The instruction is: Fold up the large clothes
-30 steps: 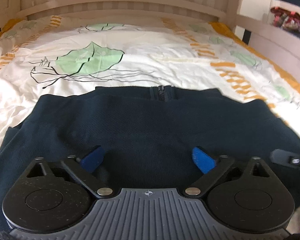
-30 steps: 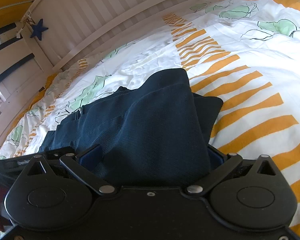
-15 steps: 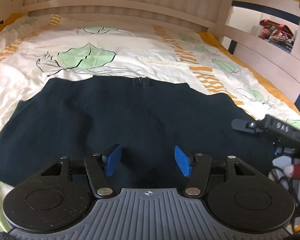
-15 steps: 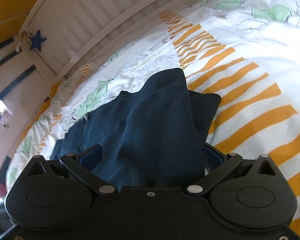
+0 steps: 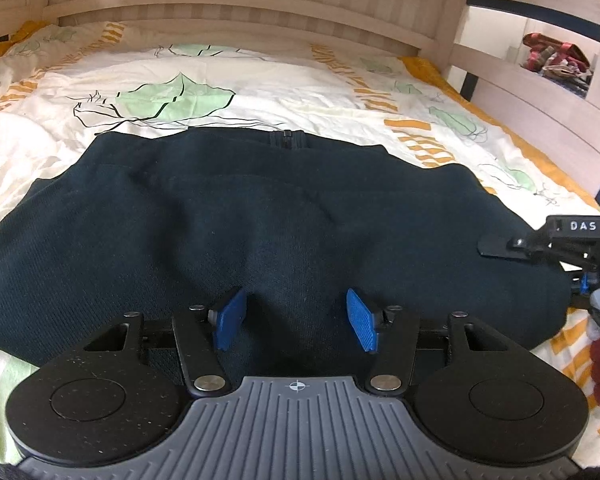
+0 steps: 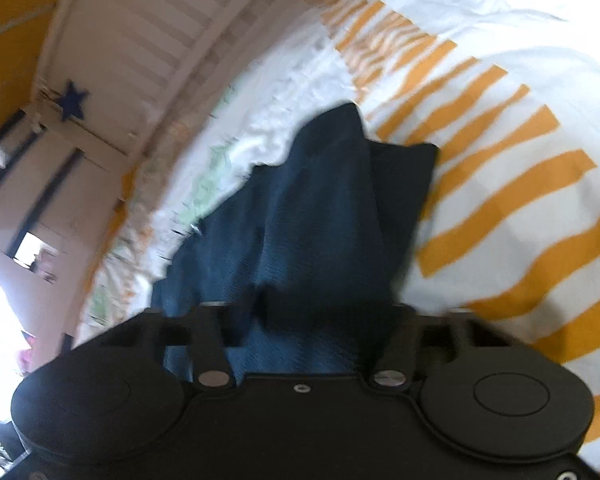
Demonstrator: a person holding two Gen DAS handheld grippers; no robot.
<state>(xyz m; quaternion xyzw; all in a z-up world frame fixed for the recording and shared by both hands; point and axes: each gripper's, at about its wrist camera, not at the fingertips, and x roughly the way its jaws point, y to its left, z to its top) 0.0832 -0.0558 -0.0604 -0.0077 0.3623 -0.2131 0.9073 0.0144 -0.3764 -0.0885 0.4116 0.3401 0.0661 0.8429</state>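
Observation:
A dark blue garment (image 5: 260, 208) lies spread flat on the bed, its zipper (image 5: 287, 138) at the far edge. My left gripper (image 5: 296, 318) rests low on the near hem. Its jaws are closing around a raised ridge of the cloth, and the blue pads (image 5: 362, 320) still show their bare inner faces. In the blurred right wrist view, the garment's right end (image 6: 332, 200) is bunched between the closing jaws of my right gripper (image 6: 324, 312). That cloth hides its pads. The right gripper's black body (image 5: 572, 240) shows at the garment's right edge.
A white duvet (image 5: 260, 76) with green leaves and orange stripes covers the bed. A wooden slatted bed frame (image 5: 240, 8) runs along the far side and a rail (image 5: 540, 92) along the right. A blue star (image 6: 73, 100) hangs on a post.
The left gripper's jaws narrowed around a ridge of cloth and the view pulled back. The right gripper rolled, and its jaws drew in on the bunched cloth.

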